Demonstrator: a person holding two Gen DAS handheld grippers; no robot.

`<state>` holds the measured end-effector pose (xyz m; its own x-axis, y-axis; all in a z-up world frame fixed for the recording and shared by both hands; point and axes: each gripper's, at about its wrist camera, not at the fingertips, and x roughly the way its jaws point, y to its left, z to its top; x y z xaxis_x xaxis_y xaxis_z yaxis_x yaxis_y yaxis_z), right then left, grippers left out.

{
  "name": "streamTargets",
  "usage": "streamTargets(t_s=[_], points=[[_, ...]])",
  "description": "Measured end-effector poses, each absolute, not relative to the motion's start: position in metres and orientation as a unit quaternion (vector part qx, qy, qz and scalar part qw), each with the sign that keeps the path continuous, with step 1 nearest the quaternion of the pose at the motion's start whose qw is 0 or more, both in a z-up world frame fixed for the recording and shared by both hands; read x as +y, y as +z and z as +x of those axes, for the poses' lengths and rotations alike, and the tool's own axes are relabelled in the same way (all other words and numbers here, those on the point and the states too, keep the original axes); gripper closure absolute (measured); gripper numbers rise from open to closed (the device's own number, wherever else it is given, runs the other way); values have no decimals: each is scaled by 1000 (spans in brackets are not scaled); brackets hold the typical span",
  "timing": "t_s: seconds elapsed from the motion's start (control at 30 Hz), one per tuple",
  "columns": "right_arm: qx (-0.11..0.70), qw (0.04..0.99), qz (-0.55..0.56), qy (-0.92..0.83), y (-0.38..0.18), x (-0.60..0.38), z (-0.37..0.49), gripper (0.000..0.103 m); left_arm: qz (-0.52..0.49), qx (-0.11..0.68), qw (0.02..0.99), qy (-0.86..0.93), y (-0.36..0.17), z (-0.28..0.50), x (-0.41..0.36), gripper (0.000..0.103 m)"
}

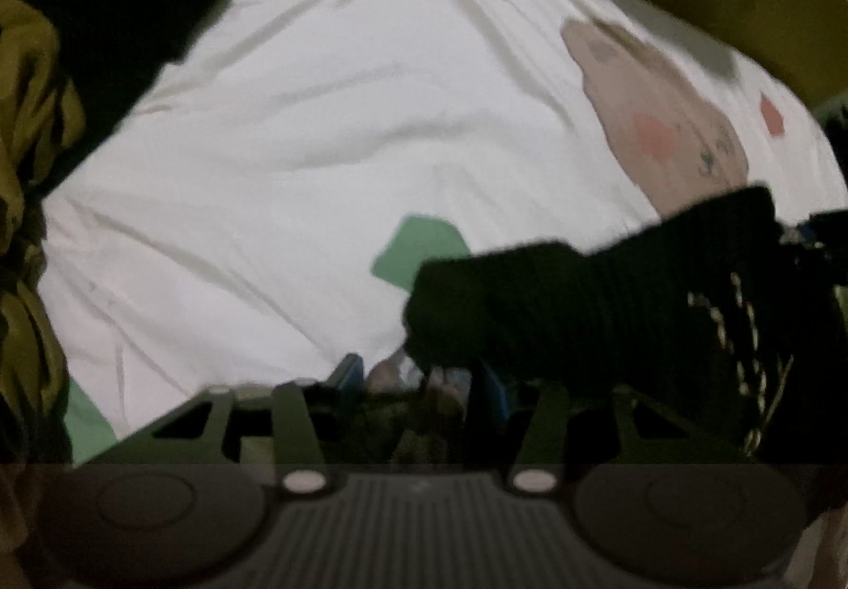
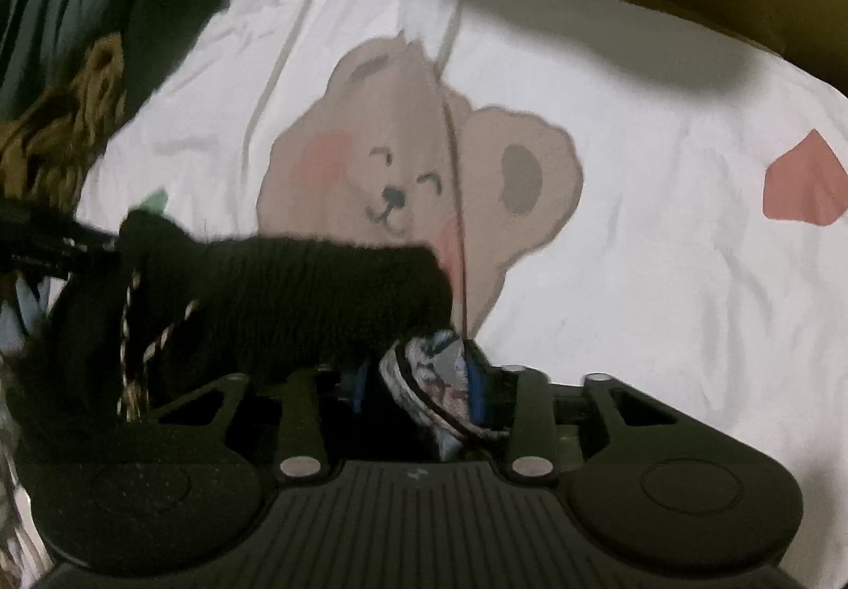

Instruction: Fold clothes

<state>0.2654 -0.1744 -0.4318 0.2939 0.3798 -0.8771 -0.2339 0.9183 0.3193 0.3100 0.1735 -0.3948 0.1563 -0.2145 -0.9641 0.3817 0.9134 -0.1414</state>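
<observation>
Patterned grey-and-white fabric (image 2: 432, 387) is being pinched between the blue-padded fingers of the right gripper (image 2: 424, 385), right at its tips. Just left of that claw, a black knitted garment (image 2: 297, 292) with a twisted cord is being draped across, hiding part of the bear print (image 2: 403, 154) ahead. The left gripper (image 1: 418, 387) is being held with its fingers parted; whether anything is being gripped cannot be told through the blur. Beyond both claws a white sheet (image 1: 318, 122) is being spread, with a red heart (image 2: 805, 181) at the right claw's right. Olive cloth (image 1: 32, 112) is being bunched left of the left claw. No writing is being shown.
</observation>
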Motion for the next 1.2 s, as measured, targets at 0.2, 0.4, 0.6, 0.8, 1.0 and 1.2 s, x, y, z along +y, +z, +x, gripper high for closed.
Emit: streamTargets(t_s=[0.2,0.4,0.6,0.8,1.0,1.2], points=[[554,810,61,181,-425,-178,249,93,79,620,755,-196,-393,303,168,61],[525,834,52,164,-403,-190,229,97,97,586,778,-205,-380,283,156,89],[494,858,35,137,-382,-207,211,98,101,531,813,-215,-351,276,138,91],[466,879,36,94,-365,-232,211,99,116,478,840,-229,-325,289,99,92],[444,893,25,64,-355,-253,222,99,125,450,849,-246,-317,307,70,92],[421,906,-7,53,-345,-265,245,99,136,428,860,-243,-312,321,52,92]])
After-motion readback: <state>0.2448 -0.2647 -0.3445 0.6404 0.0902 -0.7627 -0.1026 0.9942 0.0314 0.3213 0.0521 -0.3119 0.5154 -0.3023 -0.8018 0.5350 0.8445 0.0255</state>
